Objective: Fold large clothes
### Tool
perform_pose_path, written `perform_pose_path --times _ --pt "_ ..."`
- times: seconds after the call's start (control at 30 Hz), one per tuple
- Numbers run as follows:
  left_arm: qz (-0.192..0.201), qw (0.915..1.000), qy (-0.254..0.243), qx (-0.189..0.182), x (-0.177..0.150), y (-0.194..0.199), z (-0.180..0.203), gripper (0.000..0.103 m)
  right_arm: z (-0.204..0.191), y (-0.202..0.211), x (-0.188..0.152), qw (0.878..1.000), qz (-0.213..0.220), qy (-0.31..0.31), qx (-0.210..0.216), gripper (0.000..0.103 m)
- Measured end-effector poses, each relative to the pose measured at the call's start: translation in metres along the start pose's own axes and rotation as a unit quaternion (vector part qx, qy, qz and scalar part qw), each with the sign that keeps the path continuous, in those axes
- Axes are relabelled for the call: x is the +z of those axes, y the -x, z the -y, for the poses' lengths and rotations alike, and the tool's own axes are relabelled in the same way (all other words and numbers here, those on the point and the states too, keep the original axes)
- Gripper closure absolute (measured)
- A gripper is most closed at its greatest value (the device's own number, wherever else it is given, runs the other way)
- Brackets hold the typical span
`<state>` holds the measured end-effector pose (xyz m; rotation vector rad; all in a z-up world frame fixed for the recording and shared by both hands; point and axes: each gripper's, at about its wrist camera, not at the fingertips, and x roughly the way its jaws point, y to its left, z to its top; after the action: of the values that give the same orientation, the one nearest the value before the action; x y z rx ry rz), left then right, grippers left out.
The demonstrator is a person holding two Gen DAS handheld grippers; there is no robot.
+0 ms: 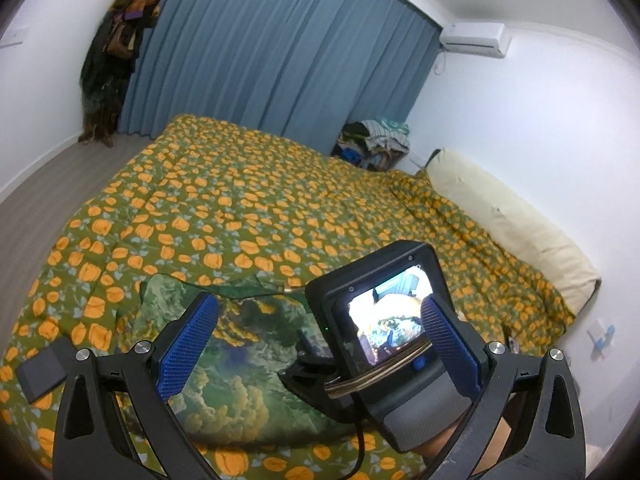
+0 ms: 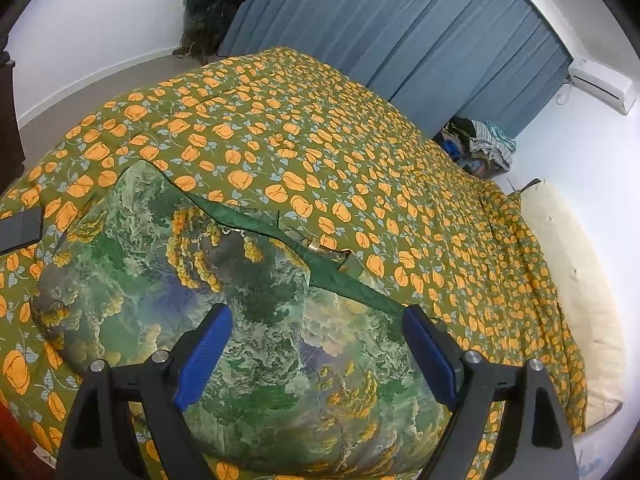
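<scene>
A folded garment [image 2: 248, 280] with a green and yellow landscape print lies on the near part of the bed. Its dark green lining edge, with a small metal fastener [image 2: 316, 245], runs along the far side. My right gripper [image 2: 318, 316] hovers just above the garment, open, with nothing between its blue pads [image 2: 204, 356]. In the left wrist view the same garment [image 1: 224, 384] lies below my left gripper [image 1: 320, 302], which is also open and holds nothing. The back of the right gripper unit [image 1: 384, 320], with its lit screen, shows between the left fingers, further ahead.
The bed is covered by an olive quilt [image 2: 320, 128] with orange flowers. A dark phone [image 2: 20, 228] lies on the quilt left of the garment. A cream pillow [image 2: 580, 280] runs along the right wall. A clothes pile [image 2: 480, 140] sits by the blue curtain [image 2: 400, 32].
</scene>
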<state>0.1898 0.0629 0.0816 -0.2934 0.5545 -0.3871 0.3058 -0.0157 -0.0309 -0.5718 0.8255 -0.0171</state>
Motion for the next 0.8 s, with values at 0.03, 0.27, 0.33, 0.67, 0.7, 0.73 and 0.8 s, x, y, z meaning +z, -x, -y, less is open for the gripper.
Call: perform_pose_path --times 0.03,0.27,0.33,0.67,0.7,0.73,0.8 --pt "-0.003 1.0000 -0.003 -0.001 0.001 -0.002 0.001 0.002 0.001 -0.001 0.000 1.000 0.000 0.000 0.000 0.015" --pt "-0.012 0.9999 -0.006 0.007 0.006 -0.011 0.004 0.002 0.002 0.001 0.000 1.000 0.006 0.000 -0.003 0.015" --pt "-0.015 0.9998 -0.007 0.005 0.005 -0.011 0.006 0.002 0.002 0.001 0.000 1.000 0.005 0.000 -0.001 0.015" --pt "-0.064 0.9900 -0.006 0.126 -0.033 -0.017 -0.076 0.001 0.065 -0.017 -0.050 0.999 0.014 -0.043 0.016 0.015" --pt "-0.082 0.9861 -0.008 0.145 -0.042 -0.027 -0.084 0.001 0.076 -0.023 -0.063 0.998 0.017 -0.052 0.021 0.015" --pt "-0.099 0.9831 -0.011 0.153 -0.052 -0.038 -0.090 0.001 0.090 -0.032 -0.082 0.998 0.013 -0.061 0.021 0.014" --pt "-0.142 0.9767 -0.018 0.160 -0.075 -0.069 -0.095 0.001 0.114 -0.049 -0.119 0.997 0.003 -0.077 0.016 0.014"
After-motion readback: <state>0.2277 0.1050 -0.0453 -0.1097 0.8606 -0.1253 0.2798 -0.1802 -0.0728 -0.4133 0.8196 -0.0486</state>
